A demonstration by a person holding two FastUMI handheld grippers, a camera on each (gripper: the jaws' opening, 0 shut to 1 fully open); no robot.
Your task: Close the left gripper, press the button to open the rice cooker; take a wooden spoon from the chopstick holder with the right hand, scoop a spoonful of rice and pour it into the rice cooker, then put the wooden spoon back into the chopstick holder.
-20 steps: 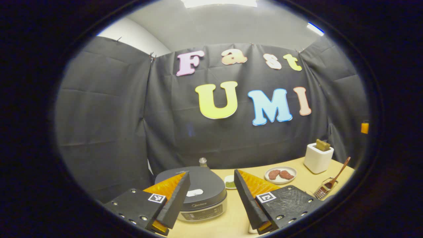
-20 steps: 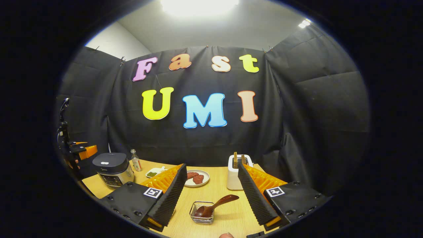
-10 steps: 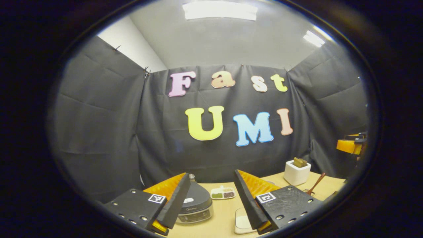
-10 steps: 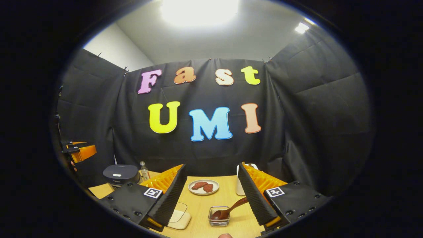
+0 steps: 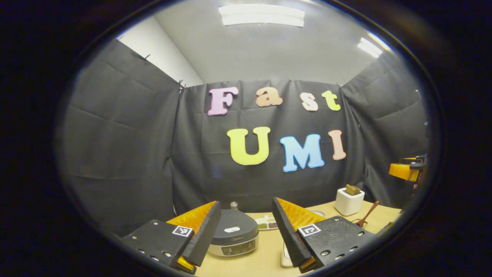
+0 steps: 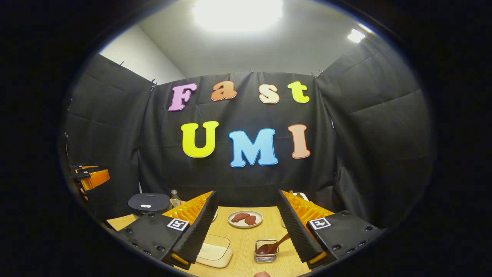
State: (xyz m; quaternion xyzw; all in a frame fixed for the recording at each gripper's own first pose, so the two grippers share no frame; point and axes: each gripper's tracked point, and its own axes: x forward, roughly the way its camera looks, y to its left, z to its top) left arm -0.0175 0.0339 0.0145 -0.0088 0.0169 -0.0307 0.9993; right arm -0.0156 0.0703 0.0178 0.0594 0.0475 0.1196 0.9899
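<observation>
Opening step, not yet begun. The left hand-held gripper [image 5: 246, 234] hangs agape above the bench [image 5: 269, 256], cooker [image 5: 233, 237] at its 12 o'clock, lid down. It must close, then press the button. The right hand-held gripper [image 6: 246, 232] is agape, spoon [image 6: 273, 246] at 1 o'clock.

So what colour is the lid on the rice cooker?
Dark grey, with a small white button on top. The rice cooker shows best in the left gripper view.

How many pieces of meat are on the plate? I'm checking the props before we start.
2: both lie side by side on the white plate in the right gripper view, one left, one right, touching or nearly so. Nothing seems hidden under them.
</observation>
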